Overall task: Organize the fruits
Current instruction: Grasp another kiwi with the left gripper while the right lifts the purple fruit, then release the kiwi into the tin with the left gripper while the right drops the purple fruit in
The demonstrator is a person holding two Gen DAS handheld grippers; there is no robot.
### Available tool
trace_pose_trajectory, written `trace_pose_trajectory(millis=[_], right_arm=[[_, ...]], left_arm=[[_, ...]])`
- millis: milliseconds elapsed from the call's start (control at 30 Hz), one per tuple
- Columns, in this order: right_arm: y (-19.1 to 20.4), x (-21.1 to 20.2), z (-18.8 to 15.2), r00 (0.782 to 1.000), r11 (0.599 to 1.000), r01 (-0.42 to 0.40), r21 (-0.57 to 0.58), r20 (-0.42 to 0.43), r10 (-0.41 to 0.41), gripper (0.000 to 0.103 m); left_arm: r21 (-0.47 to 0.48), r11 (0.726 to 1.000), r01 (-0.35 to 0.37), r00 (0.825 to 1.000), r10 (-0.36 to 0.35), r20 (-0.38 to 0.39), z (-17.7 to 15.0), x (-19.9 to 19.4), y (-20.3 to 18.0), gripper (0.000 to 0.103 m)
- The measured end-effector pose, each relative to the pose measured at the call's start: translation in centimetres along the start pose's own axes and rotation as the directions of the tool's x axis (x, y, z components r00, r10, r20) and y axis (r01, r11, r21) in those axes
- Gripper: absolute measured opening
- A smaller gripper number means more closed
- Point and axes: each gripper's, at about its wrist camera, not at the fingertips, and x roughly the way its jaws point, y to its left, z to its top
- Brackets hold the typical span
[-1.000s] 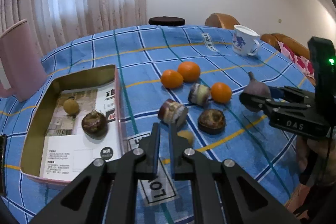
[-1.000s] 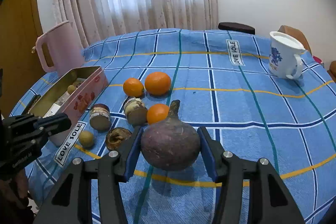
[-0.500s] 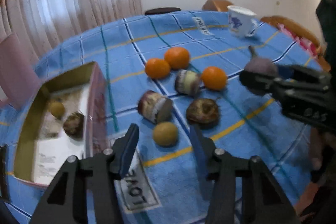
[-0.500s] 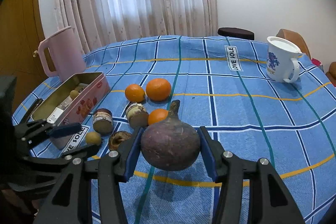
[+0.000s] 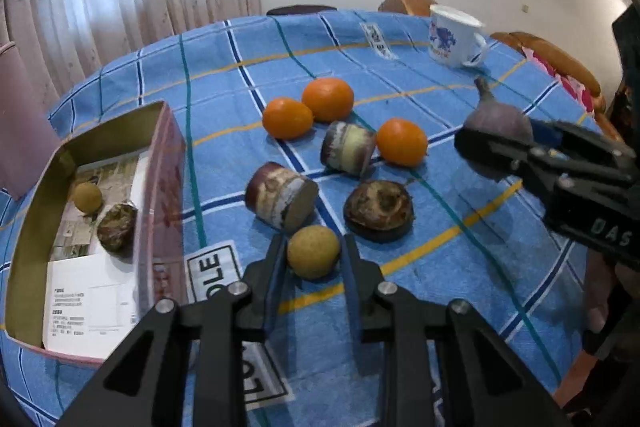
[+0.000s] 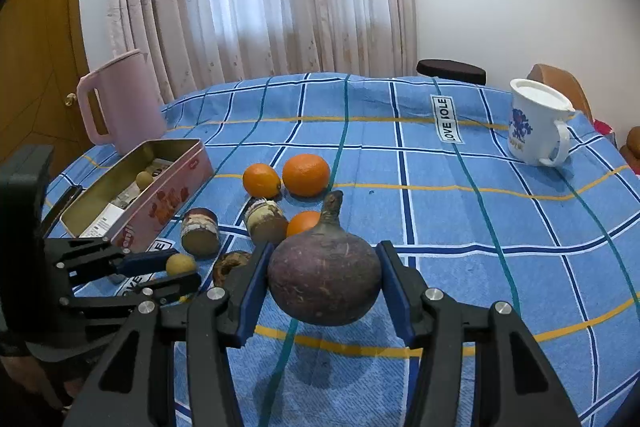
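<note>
My left gripper is open, its fingers on either side of a small yellow-brown round fruit lying on the blue checked cloth; whether they touch it I cannot tell. It also shows in the right wrist view. My right gripper is shut on a large purple bulb-shaped fruit with a stalk, held above the cloth; it also shows in the left wrist view. An open pink tin at the left holds a small yellow fruit and a dark brown one.
Three oranges, two cut cylindrical pieces and a dark round flat fruit lie mid-table. A white mug stands at the far right, a pink jug at the far left.
My left gripper opened, moved forward and down, and now brackets the small yellow-brown fruit. My right gripper still holds the purple fruit, lifted slightly.
</note>
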Motion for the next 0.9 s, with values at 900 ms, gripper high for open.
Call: trace_pose_trajectory(millis=[900], right_arm=[[14.3,2.9,7.1,0.969,0.943,-0.23,-0.241,0.031,0.244,0.055]], left_arm=[[-0.227,0.945,-0.233,0.952,0.27,0.146,0.4,-6.0,14.4,0.028]])
